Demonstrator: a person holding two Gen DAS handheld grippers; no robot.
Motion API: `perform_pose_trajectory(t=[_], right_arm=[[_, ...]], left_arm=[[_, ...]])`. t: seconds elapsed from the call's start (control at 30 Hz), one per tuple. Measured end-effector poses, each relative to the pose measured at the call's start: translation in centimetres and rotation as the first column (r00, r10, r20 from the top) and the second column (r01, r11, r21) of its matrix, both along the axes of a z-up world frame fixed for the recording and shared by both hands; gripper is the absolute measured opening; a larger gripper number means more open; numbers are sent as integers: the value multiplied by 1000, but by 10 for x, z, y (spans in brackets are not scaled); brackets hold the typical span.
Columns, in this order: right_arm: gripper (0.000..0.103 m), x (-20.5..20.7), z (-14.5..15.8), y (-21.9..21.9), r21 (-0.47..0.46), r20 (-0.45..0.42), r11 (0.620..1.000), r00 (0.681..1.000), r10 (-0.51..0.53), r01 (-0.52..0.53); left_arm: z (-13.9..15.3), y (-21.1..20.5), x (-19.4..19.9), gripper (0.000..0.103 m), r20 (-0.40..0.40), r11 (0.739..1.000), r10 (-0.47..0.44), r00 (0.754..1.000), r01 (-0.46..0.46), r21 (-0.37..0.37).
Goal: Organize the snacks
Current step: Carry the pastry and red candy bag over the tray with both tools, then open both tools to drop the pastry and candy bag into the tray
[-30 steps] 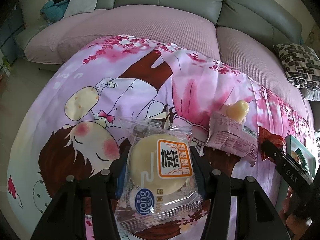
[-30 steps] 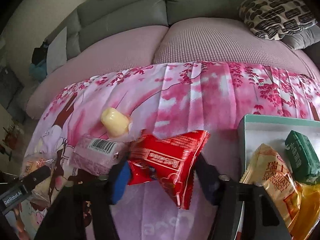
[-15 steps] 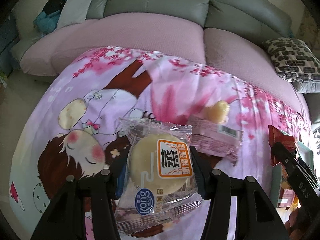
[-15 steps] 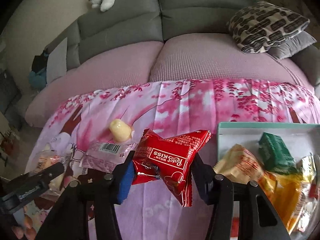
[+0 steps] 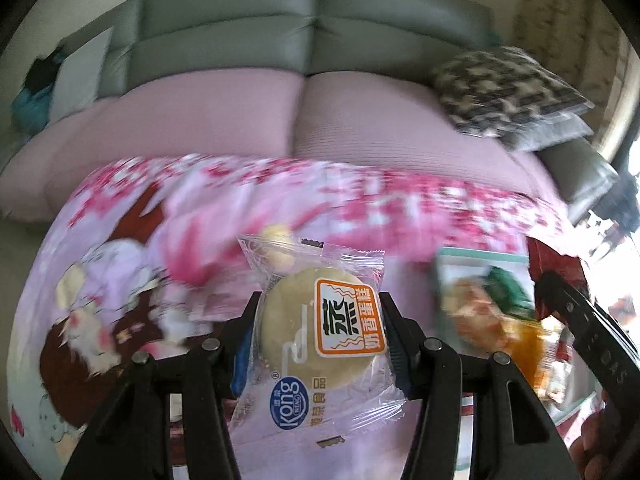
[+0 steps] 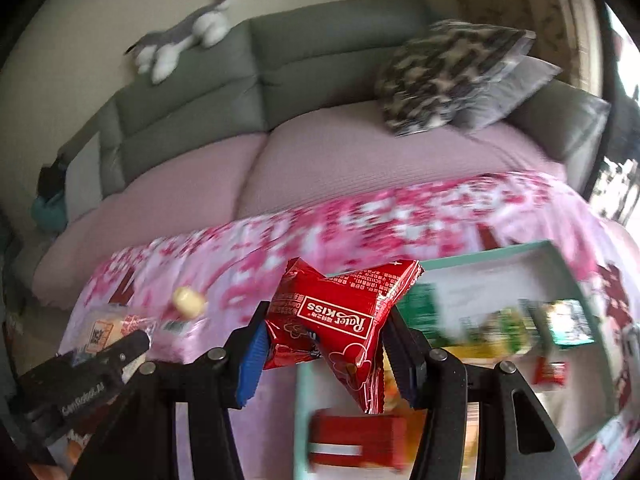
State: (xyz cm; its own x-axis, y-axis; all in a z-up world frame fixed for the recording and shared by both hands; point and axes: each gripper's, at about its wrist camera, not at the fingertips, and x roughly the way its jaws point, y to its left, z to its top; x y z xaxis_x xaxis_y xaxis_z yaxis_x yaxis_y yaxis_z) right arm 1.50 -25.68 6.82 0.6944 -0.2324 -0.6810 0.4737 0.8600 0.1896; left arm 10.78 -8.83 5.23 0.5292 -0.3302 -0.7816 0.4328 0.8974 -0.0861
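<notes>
My left gripper (image 5: pixel 320 332) is shut on a clear-wrapped round steamed cake (image 5: pixel 316 336) with an orange label, held above the pink cloth. My right gripper (image 6: pixel 324 344) is shut on a red Rater Kiss packet (image 6: pixel 340 320), held over the near left edge of the teal box (image 6: pixel 576 276). The box holds several snacks, among them a green pack (image 6: pixel 420 312) and a red box (image 6: pixel 352 440). In the left wrist view the teal box (image 5: pixel 480 256) lies to the right, with my right gripper (image 5: pixel 560 292) beside it.
A small yellow jelly cup (image 6: pixel 188 302) and a pink packet (image 5: pixel 212 308) lie on the pink cartoon cloth (image 5: pixel 120 280). A grey sofa with a mauve cover (image 6: pixel 360 152) is behind, with patterned cushions (image 6: pixel 452 76) and a plush toy (image 6: pixel 184 36).
Both grippers have moved right towards the teal box with their snacks held. The red packet now hangs over the box; the views are motion-blurred.
</notes>
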Motion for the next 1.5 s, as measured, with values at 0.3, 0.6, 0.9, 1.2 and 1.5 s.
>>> perform_pose_trajectory(t=[0.3,0.6,0.9,1.2,1.5], right_arm=[[57,-62,-6,-91,7,-42,970,969,-244,244],[59,-94,-28,-141,84,-83,944,946,-313,319],[74,-86,-36,-142,114,-101,952,957,-273,284],[98,-78,-20,-126,44,-95,965,963,-254,259],[103,-56,-10,-99,-28,-94,978,973,-211,209]], left_arm=[[1,-104,-50,56,43,972,-233,972,232,21],[-22,-163,-75,57,24,942,-323,946,320,99],[-18,-164,-78,80,31,938,-326,945,320,133],[2,-116,-46,95,71,981,-174,982,167,99],[-2,-16,13,100,63,981,178,982,-182,73]])
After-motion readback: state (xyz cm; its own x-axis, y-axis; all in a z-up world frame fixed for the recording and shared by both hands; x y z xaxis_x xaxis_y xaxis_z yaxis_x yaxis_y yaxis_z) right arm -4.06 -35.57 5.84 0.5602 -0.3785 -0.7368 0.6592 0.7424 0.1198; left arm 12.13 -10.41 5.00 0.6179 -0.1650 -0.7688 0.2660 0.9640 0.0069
